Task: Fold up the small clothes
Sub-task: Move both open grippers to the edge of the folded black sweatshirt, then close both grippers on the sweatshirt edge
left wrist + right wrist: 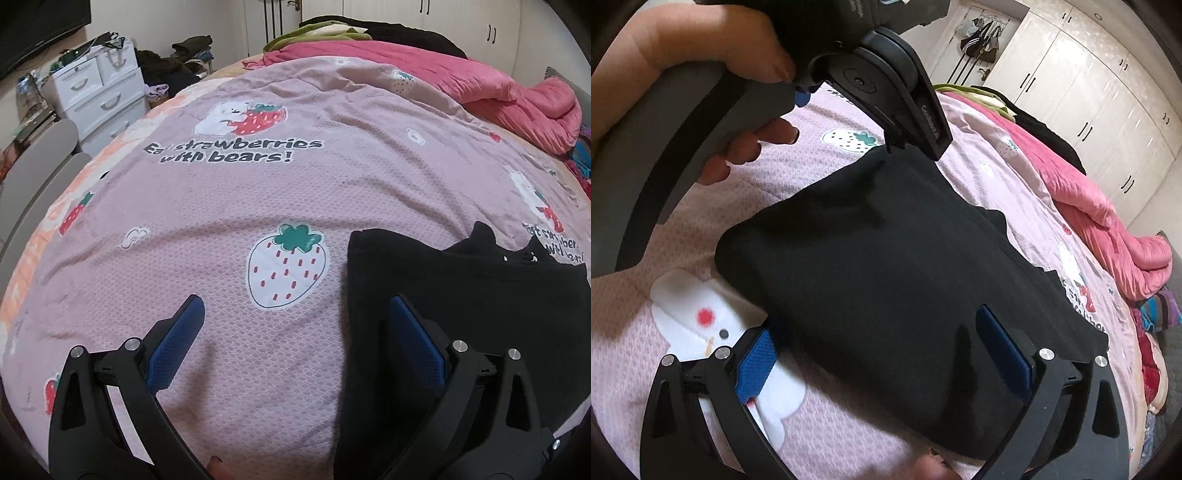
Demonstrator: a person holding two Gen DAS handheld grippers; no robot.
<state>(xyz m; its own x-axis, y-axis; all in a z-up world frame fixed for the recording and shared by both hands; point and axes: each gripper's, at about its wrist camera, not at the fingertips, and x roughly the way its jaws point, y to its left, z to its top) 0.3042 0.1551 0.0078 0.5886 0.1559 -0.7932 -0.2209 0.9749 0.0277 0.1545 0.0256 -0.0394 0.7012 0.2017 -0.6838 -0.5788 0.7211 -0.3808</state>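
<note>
**Black garment folded on the strawberry bedspread, both grippers spread wide**

A small black fabric garment (pixel 886 280) lies folded into a thick, rounded block on the pink quilted bedspread printed with strawberries and white bears (pixel 258 192). In the left wrist view the same black garment (pixel 461 314) sits to the right side, its near edge running under the right-hand blue pad.

The left gripper (pixel 295 306), black-framed with blue textured pads, stands wide apart: one finger over bare bedspread beside the big strawberry print, the other over the garment's edge. It grips nothing.

The right gripper (pixel 875 325) is equally wide. Its left blue pad is at the garment's lower-left edge, partly tucked behind the cloth over a white bear print; its right pad stands over the black fabric. Whether either pad presses the cloth I cannot tell.

In the right wrist view, the person's left hand (pixel 713 55) wraps the grey handle of the other tool, above the garment's far end.

A rumpled pink quilt (pixel 509 96) is heaped along the far side of the bed, and a white plastic drawer unit (pixel 99 92) stands near the wall.
</note>
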